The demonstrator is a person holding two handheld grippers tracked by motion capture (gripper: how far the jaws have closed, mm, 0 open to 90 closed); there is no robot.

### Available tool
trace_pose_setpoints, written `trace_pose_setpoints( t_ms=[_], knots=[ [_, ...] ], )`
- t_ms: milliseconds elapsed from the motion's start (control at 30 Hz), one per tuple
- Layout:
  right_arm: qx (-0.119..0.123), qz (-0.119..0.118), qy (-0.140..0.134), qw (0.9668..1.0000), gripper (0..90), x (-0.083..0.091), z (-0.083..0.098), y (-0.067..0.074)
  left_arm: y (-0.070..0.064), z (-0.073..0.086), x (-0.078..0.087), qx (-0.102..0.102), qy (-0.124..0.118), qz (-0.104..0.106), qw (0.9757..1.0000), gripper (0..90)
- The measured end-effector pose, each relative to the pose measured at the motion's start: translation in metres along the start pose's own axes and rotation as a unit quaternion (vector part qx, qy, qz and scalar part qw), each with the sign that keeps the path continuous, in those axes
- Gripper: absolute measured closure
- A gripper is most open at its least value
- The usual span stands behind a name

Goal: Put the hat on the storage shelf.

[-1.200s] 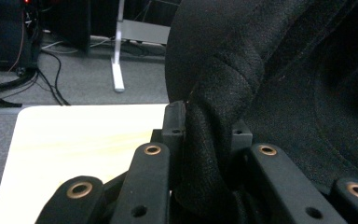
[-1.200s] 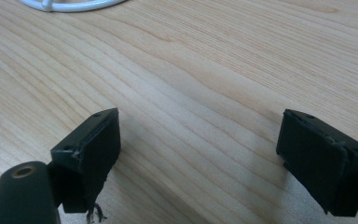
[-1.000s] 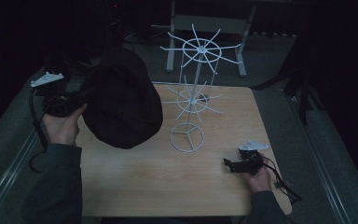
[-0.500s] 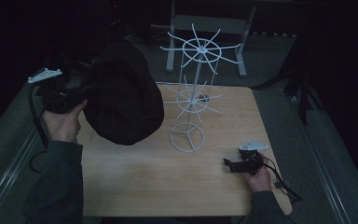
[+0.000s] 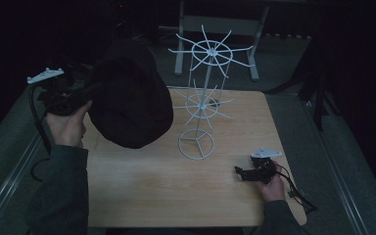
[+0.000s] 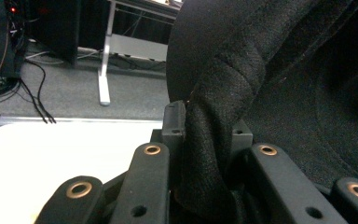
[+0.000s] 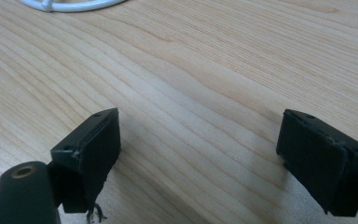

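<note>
A black fabric hat (image 5: pixel 129 100) hangs in the air over the table's left half, held by its rim. My left gripper (image 5: pixel 81 93) is shut on that rim; in the left gripper view its jaws pinch a thick fold of the hat (image 6: pixel 219 116) at my left gripper (image 6: pixel 208 135). A white wire display stand (image 5: pixel 203 98) with spoked tiers stands upright on the wooden table (image 5: pixel 152 191), just right of the hat. My right gripper (image 5: pixel 242 172) rests low at the table's front right, and in its own view my right gripper (image 7: pixel 205 154) stands open over bare wood with nothing between the jaws.
The stand's round base (image 5: pixel 196 144) sits mid-table; its edge (image 7: pixel 65 5) shows in the right gripper view. A grey metal frame (image 5: pixel 215 24) stands on the floor behind the table. Cables (image 6: pixel 37 100) lie on the floor at the left.
The left hand has drifted slightly with the hat, which now hangs a touch higher and farther back. The right gripper has stayed where it was.
</note>
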State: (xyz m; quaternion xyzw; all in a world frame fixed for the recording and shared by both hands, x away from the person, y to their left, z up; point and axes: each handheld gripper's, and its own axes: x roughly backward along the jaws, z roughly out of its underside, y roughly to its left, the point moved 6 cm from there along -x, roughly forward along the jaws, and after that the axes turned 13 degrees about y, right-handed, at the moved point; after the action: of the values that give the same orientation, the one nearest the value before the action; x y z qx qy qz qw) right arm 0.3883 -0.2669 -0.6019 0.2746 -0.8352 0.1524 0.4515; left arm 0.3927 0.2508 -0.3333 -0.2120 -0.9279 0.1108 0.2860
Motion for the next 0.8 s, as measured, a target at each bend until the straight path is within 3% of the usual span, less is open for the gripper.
trace_pose_setpoints(
  t_ms=[800],
  knots=[
    [0.000, 0.000, 0.000, 1.0000, 13.5, 0.000, 0.000, 0.000, -0.008, -0.019, 0.002, -0.003, -0.013, 0.007, 0.9999, 76.8]
  ],
)
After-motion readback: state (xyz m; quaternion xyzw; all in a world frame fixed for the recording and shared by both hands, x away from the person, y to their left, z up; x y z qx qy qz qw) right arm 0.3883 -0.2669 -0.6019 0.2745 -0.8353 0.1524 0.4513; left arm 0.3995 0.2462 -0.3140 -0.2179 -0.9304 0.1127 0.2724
